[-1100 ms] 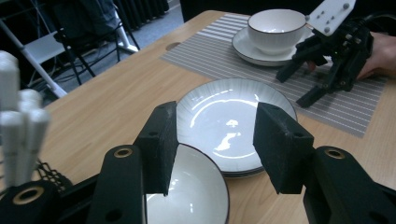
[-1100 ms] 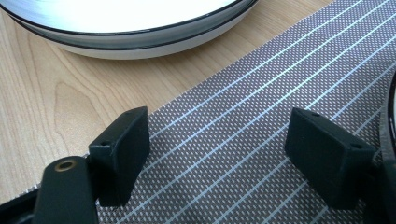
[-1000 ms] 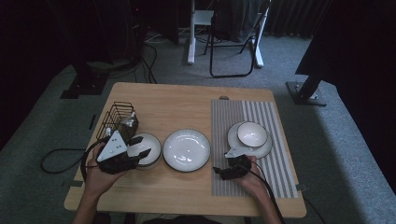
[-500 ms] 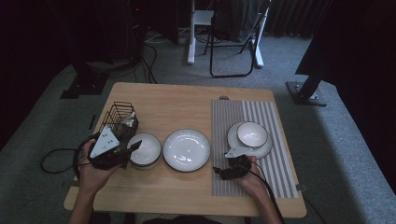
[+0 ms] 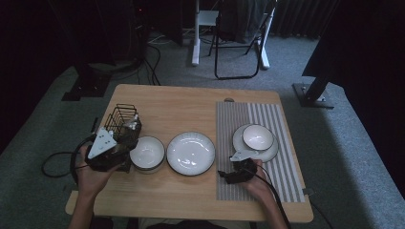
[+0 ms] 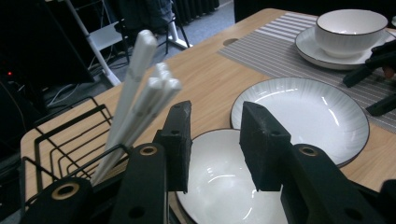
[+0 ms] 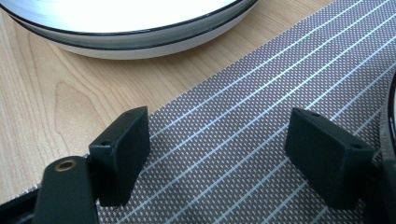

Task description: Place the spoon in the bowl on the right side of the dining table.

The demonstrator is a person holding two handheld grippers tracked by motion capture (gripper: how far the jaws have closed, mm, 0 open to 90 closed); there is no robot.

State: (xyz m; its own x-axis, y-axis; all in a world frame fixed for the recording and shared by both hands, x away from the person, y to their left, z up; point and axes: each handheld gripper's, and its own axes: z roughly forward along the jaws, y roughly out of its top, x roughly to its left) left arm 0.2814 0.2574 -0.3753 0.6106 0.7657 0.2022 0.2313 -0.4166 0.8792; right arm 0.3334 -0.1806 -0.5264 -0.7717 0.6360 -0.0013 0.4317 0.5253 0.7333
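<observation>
Here the left gripper [image 6: 215, 144] hovers over the near bowl [image 5: 147, 152], jaws parted and empty, probably lining up on its rim. Just beyond the bowl's left edge, 1 wire basket [image 6: 60, 140] holds white utensils [image 6: 140, 93]. The right gripper [image 7: 224, 158] rests spread on the striped mat [image 7: 261, 107].

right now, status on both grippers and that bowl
Left gripper open over small white black-rimmed bowl. Right gripper open, low on striped grey placemat. Black wire basket close beside.
</observation>
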